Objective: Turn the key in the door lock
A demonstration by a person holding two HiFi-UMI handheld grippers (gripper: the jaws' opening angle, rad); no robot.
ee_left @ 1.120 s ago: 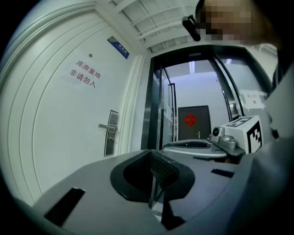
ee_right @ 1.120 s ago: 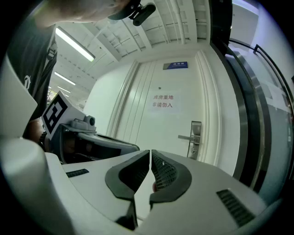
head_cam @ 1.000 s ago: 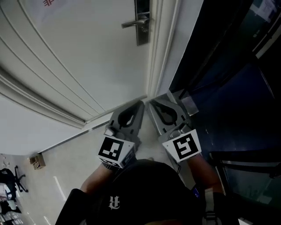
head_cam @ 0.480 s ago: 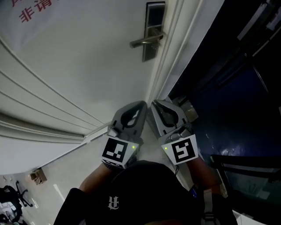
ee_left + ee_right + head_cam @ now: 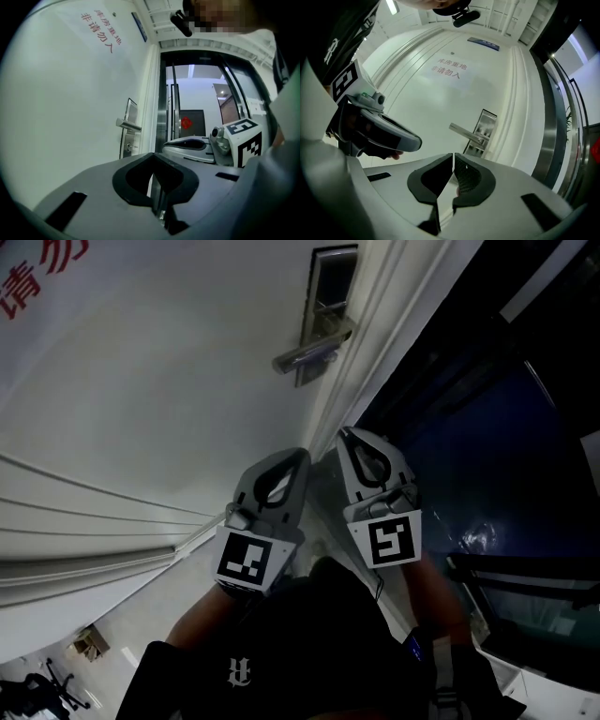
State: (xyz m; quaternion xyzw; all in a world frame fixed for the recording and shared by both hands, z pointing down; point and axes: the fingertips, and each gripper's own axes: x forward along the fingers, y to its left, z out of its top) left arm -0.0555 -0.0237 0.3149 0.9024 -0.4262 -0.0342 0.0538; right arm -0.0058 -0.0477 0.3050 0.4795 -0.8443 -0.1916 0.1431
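Left gripper [image 5: 291, 460] and right gripper [image 5: 354, 439] are hovering mid-frame, jaws closed, empty; lock [image 5: 330, 287] at top centre is waiting untouched.

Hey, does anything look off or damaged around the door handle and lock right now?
Nothing stands out. The lever handle and lock plate look intact on the door; the left gripper and right gripper are shut, empty, short of them.

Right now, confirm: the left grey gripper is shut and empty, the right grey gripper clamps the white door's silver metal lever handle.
Wrong: the right gripper is shut and empty; the right gripper view shows the silver lever handle beyond its jaws, untouched. The left gripper is shut and empty.
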